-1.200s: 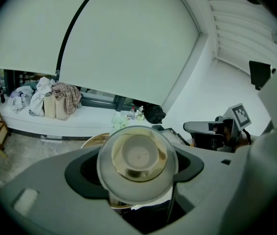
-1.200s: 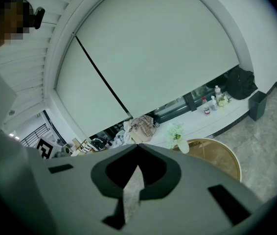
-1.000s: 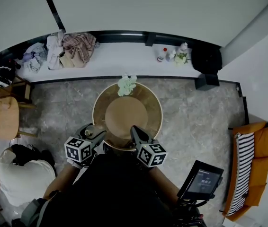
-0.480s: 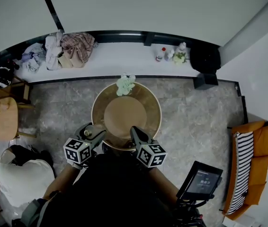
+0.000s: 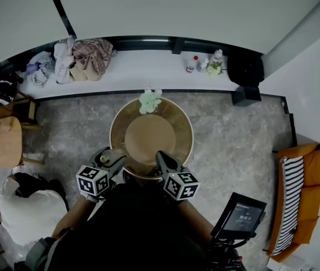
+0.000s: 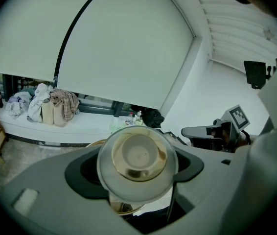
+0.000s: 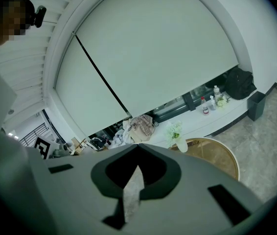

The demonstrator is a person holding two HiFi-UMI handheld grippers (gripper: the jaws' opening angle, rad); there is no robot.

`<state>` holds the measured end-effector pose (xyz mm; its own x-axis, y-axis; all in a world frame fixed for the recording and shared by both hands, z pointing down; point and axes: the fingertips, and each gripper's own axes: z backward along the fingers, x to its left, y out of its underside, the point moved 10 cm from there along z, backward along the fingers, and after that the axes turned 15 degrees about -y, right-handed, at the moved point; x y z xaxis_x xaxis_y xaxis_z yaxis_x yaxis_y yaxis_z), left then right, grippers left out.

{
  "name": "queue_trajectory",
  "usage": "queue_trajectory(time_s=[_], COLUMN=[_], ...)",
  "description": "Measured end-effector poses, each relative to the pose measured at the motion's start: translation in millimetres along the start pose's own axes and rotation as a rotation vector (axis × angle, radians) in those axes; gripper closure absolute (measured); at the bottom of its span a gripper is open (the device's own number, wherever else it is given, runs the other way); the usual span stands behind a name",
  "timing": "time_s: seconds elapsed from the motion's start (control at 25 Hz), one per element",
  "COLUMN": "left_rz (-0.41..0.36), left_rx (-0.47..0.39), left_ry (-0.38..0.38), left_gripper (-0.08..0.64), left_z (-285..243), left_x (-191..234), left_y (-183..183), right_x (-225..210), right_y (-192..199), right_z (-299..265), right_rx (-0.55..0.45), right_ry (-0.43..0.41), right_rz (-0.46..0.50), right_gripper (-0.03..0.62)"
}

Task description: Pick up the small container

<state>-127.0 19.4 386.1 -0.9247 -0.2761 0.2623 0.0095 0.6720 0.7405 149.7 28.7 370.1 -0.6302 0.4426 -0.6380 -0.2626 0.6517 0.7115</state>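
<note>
Left gripper view is filled by the small container (image 6: 138, 153), a round pale cup with a brownish inner ring, seen end-on. It is clamped in the left claw (image 6: 136, 171), whose dark pads are pressed against its sides so that it cannot slip. The pick-up itself is judged to be done, since the container is carried in the air just off the near-left edge of the round bench (image 5: 178, 122) rather than resting on it. Toward the near-right edge of that bench, the right claw (image 7: 134, 179) is drawn narrow. Only a thin slit is open between its jaws and nothing is held, so it appears to be parked there as the idle one. On the far rim of the bench a vase of pale flowers (image 5: 150, 101) is stood, out of the way of both claws. Beyond the bench a white ledge (image 5: 143, 72) is seen along the window, on which clothes (image 5: 86, 54) and bottles (image 5: 194, 65) are set.
</note>
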Motion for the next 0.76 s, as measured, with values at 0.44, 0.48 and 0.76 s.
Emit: queue_trajectory(time_s=[0.44,0.48,0.76], left_rz=[-0.007,-0.008,-0.012], left_rx=[0.005,0.006,0.013], left_ry=[0.0,0.0,0.002], left_gripper=[0.224,0.224,0.224], left_z=[-0.6,-0.4,-2.0], left_x=[0.0,-0.2,-0.9], left_y=[2.4,2.8,5.1], right_x=[-1.8,-1.7,-3.3], right_y=[1.9,2.4,4.0], right_z=[0.9,1.0,2.2], right_rx=[0.005,0.007,0.015], right_ry=[-0.001,-0.001,-0.002], right_rz=[0.0,0.0,-0.004], right_gripper=[0.586,0.586,0.586])
